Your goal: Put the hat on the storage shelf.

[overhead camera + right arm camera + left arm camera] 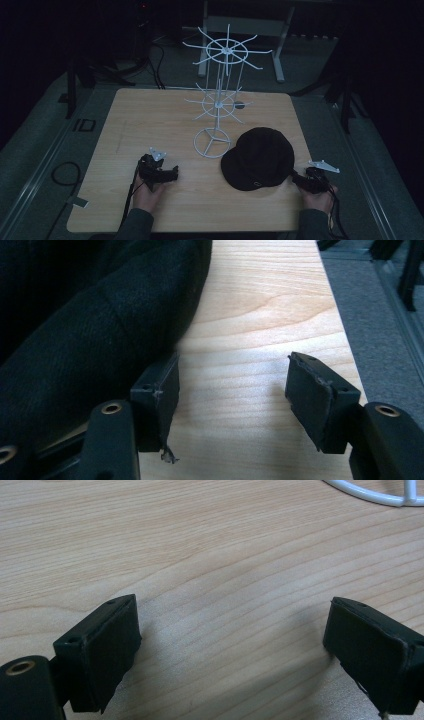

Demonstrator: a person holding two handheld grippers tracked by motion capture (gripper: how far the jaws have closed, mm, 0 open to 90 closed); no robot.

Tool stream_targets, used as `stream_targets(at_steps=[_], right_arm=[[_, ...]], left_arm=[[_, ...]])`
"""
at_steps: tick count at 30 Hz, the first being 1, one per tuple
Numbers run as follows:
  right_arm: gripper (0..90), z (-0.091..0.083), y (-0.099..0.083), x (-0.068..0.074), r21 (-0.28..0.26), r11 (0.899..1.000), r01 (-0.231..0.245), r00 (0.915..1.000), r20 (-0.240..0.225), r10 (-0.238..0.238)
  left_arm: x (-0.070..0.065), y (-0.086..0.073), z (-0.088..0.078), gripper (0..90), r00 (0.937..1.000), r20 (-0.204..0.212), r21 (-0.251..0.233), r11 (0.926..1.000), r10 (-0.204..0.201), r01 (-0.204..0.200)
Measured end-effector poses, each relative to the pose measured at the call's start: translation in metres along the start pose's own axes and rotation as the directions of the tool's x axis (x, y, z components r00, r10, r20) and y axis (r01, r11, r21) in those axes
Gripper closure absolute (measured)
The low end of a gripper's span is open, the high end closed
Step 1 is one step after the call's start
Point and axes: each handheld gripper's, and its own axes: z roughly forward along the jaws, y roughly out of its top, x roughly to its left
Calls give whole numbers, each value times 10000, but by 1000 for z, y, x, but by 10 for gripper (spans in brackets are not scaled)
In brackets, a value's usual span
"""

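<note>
Closest to the camera are the person's two hands at the near edge of the bench (150,115), one black claw in each. The left claw (169,175) sits on bare wood, jaws spread wide with nothing between them; in the left gripper view the pads (107,645) look like matte black rubbery blocks over pale, fine-grained laminate. The right claw (232,390) is wide too, gripping nothing, its one jaw tucked right against the edge of the black cap (260,157). The cap lies on the right half of the bench, just beside the round base of the white wire rack (218,100). It's a coarse woven fabric, domed crown, with a small pale mark near its front edge, too small to read. The rack is thin white wire, two tiers of spoked hooks.
</note>
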Motion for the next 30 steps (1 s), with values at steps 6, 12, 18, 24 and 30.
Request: stream_targets(at_steps=[6, 12, 18, 24, 30], right_arm=[[381, -2, 3, -1, 357, 9993, 54, 10000, -36, -53], [409, -3, 8, 0, 832, 9965, 43, 10000, 11, -44], [498, -6, 16, -1, 1656, 9849, 502, 9981, -439, -435], [537, -21, 21, 0, 1586, 9858, 559, 9962, -755, -443], [492, -34, 36, 7, 1142, 9918, 572, 9938, -1010, -457]], left_arm=[[0, 0, 0, 86, 10000, 2, -1, 10000, 1, -1], [0, 0, 0, 86, 10000, 2, -3, 10000, 0, 0], [0, 0, 0, 86, 10000, -1, 2, 10000, 1, -1], [0, 0, 0, 85, 10000, -13, -8, 10000, -13, 13], [-1, 0, 0, 86, 10000, -22, -23, 10000, -45, 45]])
